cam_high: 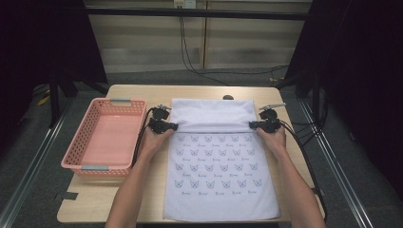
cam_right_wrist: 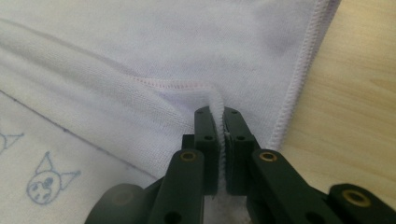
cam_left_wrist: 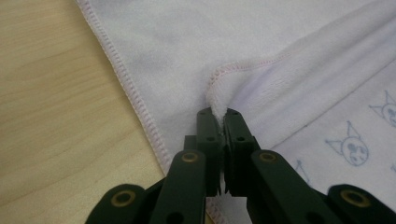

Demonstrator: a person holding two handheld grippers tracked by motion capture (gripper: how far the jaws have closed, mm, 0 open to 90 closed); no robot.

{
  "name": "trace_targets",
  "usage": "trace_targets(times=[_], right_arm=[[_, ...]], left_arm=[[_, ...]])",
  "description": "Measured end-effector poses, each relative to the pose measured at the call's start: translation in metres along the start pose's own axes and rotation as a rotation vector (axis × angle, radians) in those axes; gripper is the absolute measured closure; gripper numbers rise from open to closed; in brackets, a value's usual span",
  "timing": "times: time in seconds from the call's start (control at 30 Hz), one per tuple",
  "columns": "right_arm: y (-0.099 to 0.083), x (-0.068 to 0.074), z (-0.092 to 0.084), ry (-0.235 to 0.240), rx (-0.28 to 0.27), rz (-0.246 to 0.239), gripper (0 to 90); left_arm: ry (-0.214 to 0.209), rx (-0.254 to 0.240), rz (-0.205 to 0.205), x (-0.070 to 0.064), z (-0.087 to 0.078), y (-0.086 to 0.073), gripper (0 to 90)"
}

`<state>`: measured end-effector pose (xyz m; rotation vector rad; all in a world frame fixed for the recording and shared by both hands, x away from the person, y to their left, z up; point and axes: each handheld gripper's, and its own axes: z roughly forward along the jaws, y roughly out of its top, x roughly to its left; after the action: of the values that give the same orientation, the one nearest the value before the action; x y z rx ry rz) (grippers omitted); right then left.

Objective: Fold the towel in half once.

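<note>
Centrally on the wooden table (cam_high: 138, 199) lies a white towel (cam_high: 216, 190) printed with rows of small blue cat-like faces, its near edge reaching the table's front edge. Its far end is folded back toward the person, so a plain white band lies across the top of the printed part.

Both tongs grip the hemmed edge of that folded-over flap, one at each corner. The left tongs (cam_high: 170, 126) sit at the towel's left side, and in the left gripper view (cam_left_wrist: 218, 116) the two black jaws are pressed together with a pinched ridge of terry cloth standing up between their tips (the pink stitching of the hem runs off to the right from there). The right tongs (cam_high: 253, 125) hold the opposite corner; the right gripper view (cam_right_wrist: 217, 114) shows the same thing mirrored, jaws closed on a thin fold of cloth, with the stitched side hem and bare wood to the right.

The person's forearms come in from the near edge of the table, one on each side of the towel.

Left of the towel, just beside the left hand (cam_high: 153, 141), stands a pink plastic basket (cam_high: 80, 145) with perforated walls and grey handle grips at its near and far ends.
</note>
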<state>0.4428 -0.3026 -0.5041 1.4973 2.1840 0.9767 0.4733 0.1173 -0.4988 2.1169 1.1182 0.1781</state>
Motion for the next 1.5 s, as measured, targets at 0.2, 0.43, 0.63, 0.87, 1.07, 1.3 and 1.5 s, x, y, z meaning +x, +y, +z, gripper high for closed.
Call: trace_targets(times=[0.2,0.43,0.63,0.87,1.07,1.3,1.5], right_arm=[[0.005,-0.002,-0.023,0.056,-0.076,0.020,86.4],[0.016,-0.003,-0.069,0.108,-0.193,0.016,86.4],[0.018,-0.001,-0.100,0.160,-0.242,0.028,86.3],[0.028,0.012,-0.144,0.222,-0.308,-0.023,86.4],[0.033,0.022,-0.176,0.254,-0.353,-0.050,86.4],[0.021,0.032,-0.213,0.337,-0.464,-0.042,86.4],[-0.022,0.043,-0.217,0.371,-0.433,-0.049,86.4]], left_arm=[[-0.062,-0.055,0.008,-0.011,-0.018,0.003,87.1],[-0.108,-0.143,0.036,-0.023,-0.056,0.011,87.0],[-0.144,-0.231,0.093,-0.032,-0.096,0.018,87.0],[-0.202,-0.299,0.077,-0.038,-0.135,0.020,87.1],[-0.214,-0.354,0.118,-0.052,-0.175,0.026,87.0],[-0.238,-0.403,0.145,-0.076,-0.214,0.016,87.0],[-0.280,-0.361,0.139,-0.088,-0.200,-0.035,86.9]])
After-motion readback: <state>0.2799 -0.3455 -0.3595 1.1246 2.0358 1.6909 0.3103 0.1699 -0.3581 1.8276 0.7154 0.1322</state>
